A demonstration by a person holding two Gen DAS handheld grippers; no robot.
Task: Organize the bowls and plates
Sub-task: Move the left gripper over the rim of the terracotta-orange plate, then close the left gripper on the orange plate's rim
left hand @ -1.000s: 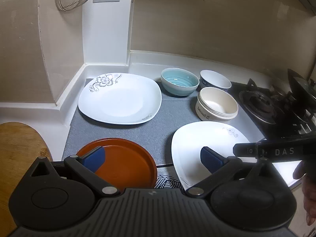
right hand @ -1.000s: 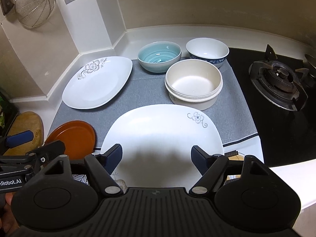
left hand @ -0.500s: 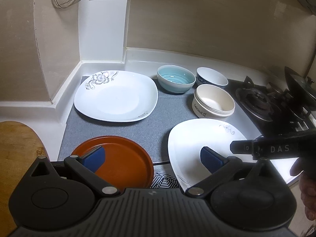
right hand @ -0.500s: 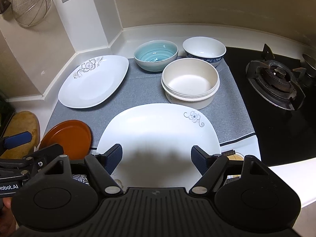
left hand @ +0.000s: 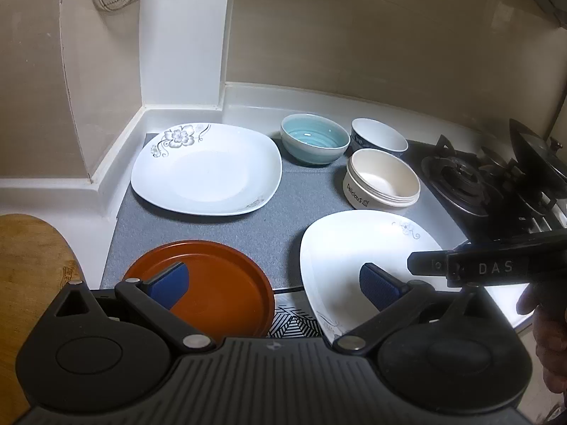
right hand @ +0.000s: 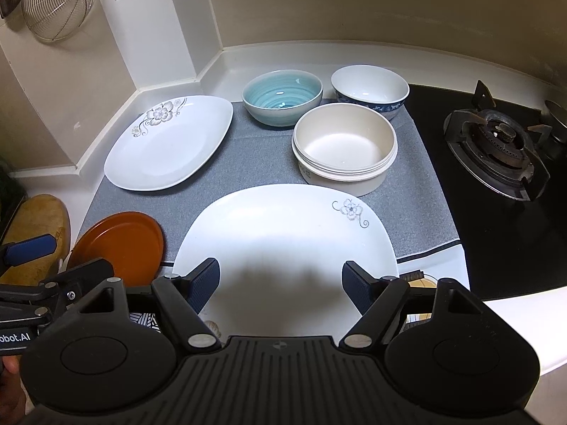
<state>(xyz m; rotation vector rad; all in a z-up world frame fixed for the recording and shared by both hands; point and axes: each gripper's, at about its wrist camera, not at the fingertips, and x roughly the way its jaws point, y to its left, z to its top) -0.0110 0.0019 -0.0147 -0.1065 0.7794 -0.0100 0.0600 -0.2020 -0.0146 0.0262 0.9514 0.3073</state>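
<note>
On a grey mat lie two white square flowered plates, one far left and one near right, and a brown round plate near left. Behind stand a teal bowl, a blue-patterned white bowl and stacked cream bowls. My left gripper is open and empty above the brown plate and the near white plate. My right gripper is open and empty over the near white plate's front.
A gas hob with a burner lies right of the mat. A wooden board sits at the left. A wire strainer hangs on the wall. The counter's front edge is near on the right.
Both views have shifted slightly, as if the grippers drew back and a little higher. The dishes have not moved and both grippers stay open.
</note>
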